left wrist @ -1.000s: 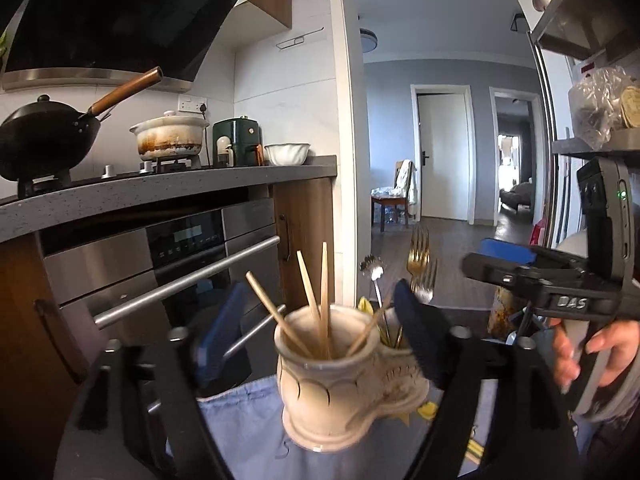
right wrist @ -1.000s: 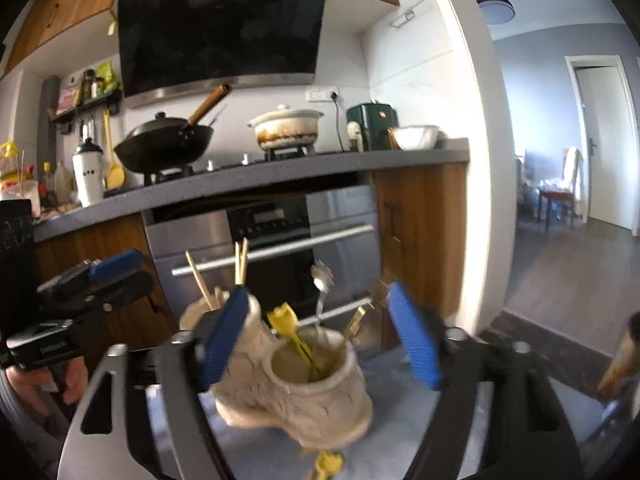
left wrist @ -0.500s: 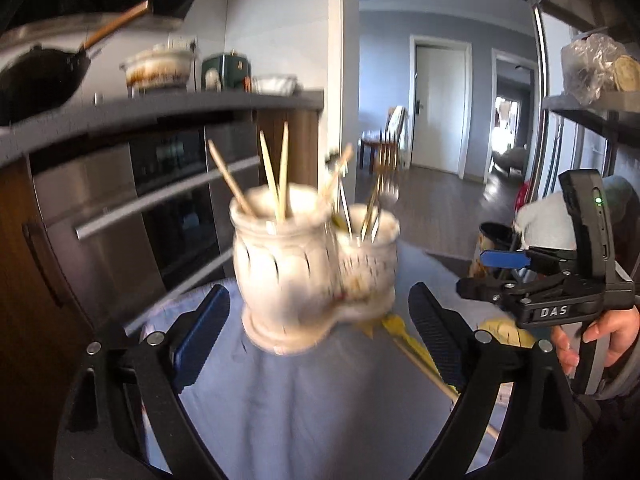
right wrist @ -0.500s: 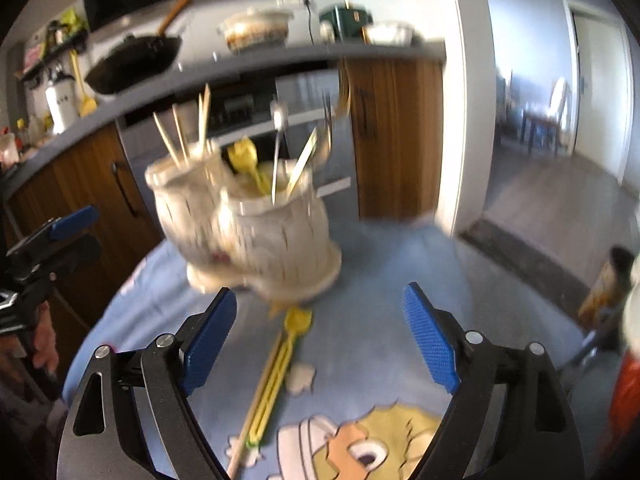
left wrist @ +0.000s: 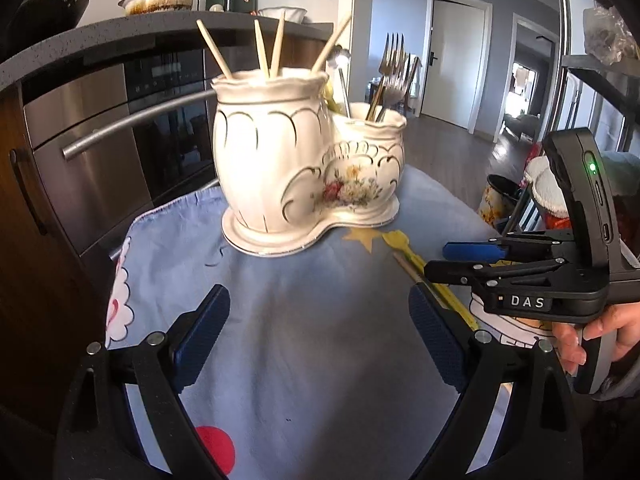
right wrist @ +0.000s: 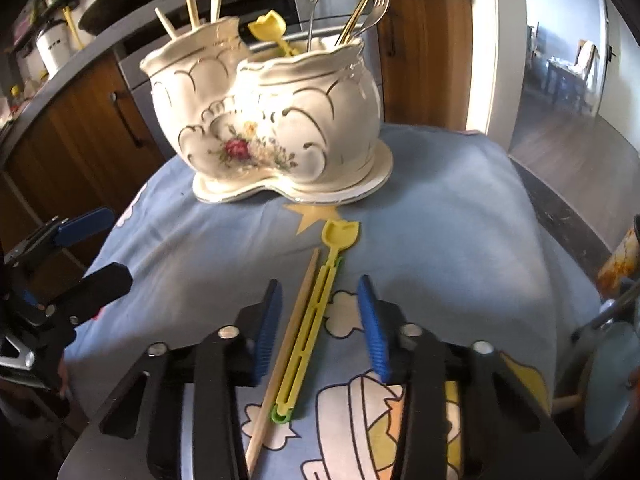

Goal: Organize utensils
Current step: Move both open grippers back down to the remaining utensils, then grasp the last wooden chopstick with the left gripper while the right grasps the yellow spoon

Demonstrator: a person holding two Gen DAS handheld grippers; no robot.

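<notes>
The wooden chopstick (right wrist: pixel 287 350) runs under the right hand-held gripper (right wrist: pixel 320 330), its near end hidden.

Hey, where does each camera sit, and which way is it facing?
Left wrist: on the left gripper, facing the holder and oven; own open fingers show, plus the right gripper and hand.
Right wrist: on the right gripper, looking down at the chopstick and yellow spoon; left gripper at left.
Shared: holder, cloth, both utensils.
</notes>
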